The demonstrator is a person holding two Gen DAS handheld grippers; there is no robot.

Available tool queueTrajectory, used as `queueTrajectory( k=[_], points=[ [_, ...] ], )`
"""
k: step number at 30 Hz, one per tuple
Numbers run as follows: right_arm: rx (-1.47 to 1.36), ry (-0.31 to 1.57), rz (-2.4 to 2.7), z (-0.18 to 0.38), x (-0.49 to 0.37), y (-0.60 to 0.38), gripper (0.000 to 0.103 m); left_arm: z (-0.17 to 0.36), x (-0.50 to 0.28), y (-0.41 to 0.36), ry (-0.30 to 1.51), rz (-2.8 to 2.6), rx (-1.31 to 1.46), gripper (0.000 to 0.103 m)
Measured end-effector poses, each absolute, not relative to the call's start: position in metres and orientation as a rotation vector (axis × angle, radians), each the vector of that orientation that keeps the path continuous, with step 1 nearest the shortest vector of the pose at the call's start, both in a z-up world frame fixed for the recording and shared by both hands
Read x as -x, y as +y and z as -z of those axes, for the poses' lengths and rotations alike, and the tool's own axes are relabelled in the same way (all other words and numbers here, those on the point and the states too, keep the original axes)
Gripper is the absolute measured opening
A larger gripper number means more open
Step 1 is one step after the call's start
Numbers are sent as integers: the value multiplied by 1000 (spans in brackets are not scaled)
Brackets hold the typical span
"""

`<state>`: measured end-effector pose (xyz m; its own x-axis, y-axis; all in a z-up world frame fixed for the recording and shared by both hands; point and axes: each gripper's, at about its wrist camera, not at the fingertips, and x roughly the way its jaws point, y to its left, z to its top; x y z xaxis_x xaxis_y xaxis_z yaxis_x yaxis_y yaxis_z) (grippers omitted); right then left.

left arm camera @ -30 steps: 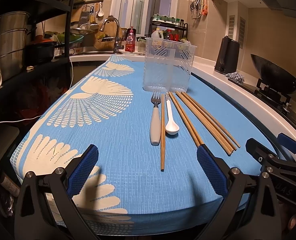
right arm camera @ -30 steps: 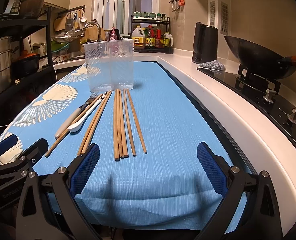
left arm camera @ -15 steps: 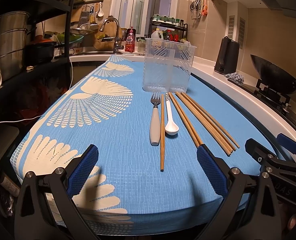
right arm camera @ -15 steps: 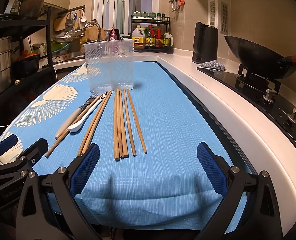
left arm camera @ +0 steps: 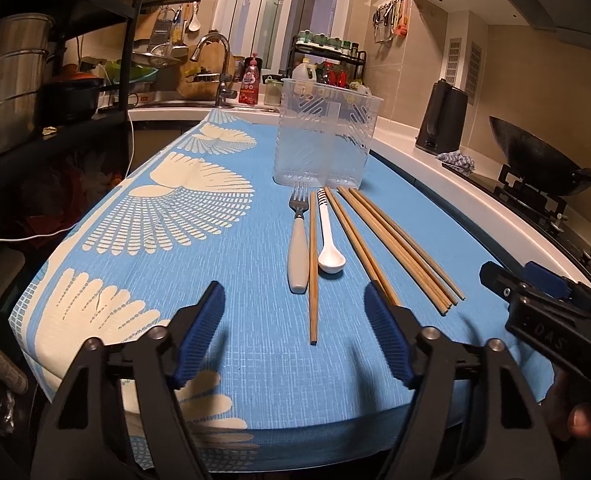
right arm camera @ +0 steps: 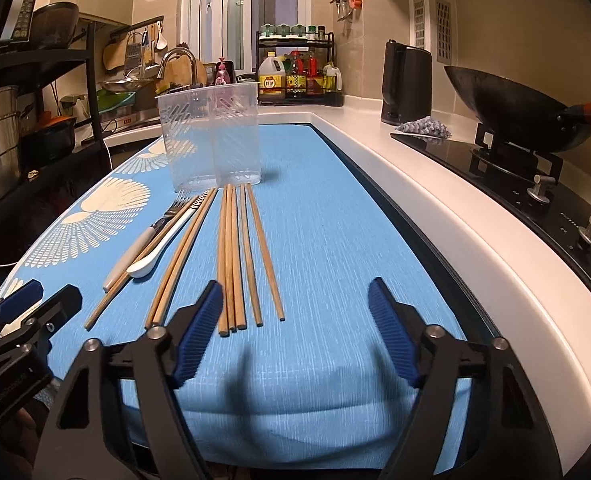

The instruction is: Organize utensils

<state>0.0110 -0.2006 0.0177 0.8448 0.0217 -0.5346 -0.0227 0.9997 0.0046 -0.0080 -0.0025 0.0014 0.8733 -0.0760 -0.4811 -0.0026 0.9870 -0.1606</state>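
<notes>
A clear plastic utensil holder [left arm camera: 325, 136] [right arm camera: 211, 140] stands upright on the blue cloth [left arm camera: 235, 280]. In front of it lie a fork with a grey handle [left arm camera: 298, 248], a single chopstick [left arm camera: 313, 264], a white spoon [left arm camera: 329, 240] and several wooden chopsticks [left arm camera: 399, 240] [right arm camera: 235, 248]. My left gripper [left arm camera: 295, 336] is open and empty near the cloth's front edge, just short of the fork and the single chopstick. My right gripper [right arm camera: 295, 332] is open and empty, its left finger beside the near ends of the chopsticks.
A white counter edge [right arm camera: 475, 216] runs along the right, with a black kettle [right arm camera: 407, 80], a wok [right arm camera: 515, 108] on the stove and a bottle rack [right arm camera: 299, 76] behind. A sink tap [left arm camera: 219, 68] and dark shelves with pots [left arm camera: 15, 80] stand left.
Both grippers have moved slightly forward toward the utensils. Both stay open and empty. The utensils have not moved.
</notes>
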Motion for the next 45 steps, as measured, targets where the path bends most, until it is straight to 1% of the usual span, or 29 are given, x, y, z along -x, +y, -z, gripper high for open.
queueTrajectory(
  k=[1, 2, 4, 8, 9, 10, 12, 13, 17, 21, 23, 30, 39, 45],
  points=[
    [-1, 569, -23, -16, -15, -203, 62, 0, 6, -1, 514, 47, 163, 56],
    [-6, 574, -22, -15, -19, -205, 59, 1, 4, -1, 516, 49, 164, 54],
    [-40, 602, -38, -11, -29, -211, 56, 4, 1, 0, 520, 49, 160, 47],
    [-49, 647, -78, -1, -45, -212, 43, 7, -10, 2, 534, 40, 145, 47],
    [-35, 650, -92, 1, -48, -208, 40, 7, -14, 4, 540, 42, 149, 44],
    [-21, 654, -104, 2, -50, -205, 40, 6, -17, 5, 549, 42, 155, 38],
    [3, 667, -125, 5, -54, -200, 36, 6, -25, 9, 568, 35, 167, 33],
    [7, 676, -132, 8, -55, -198, 35, 5, -29, 11, 580, 35, 178, 28],
    [12, 689, -141, 11, -59, -196, 22, 4, -43, 10, 617, 46, 178, 26],
    [22, 686, -150, 12, -58, -195, 19, 4, -53, 5, 646, 64, 176, 25],
    [16, 689, -159, 12, -59, -196, 16, 7, -60, 1, 676, 69, 175, 19],
    [18, 686, -174, 13, -59, -195, 8, 11, -71, -9, 724, 40, 117, 17],
    [17, 666, -162, 14, -57, -194, 8, 12, -69, -9, 705, 54, 97, 17],
    [21, 667, -137, 13, -56, -195, 8, 13, -50, 6, 675, 44, 95, 17]
  ],
)
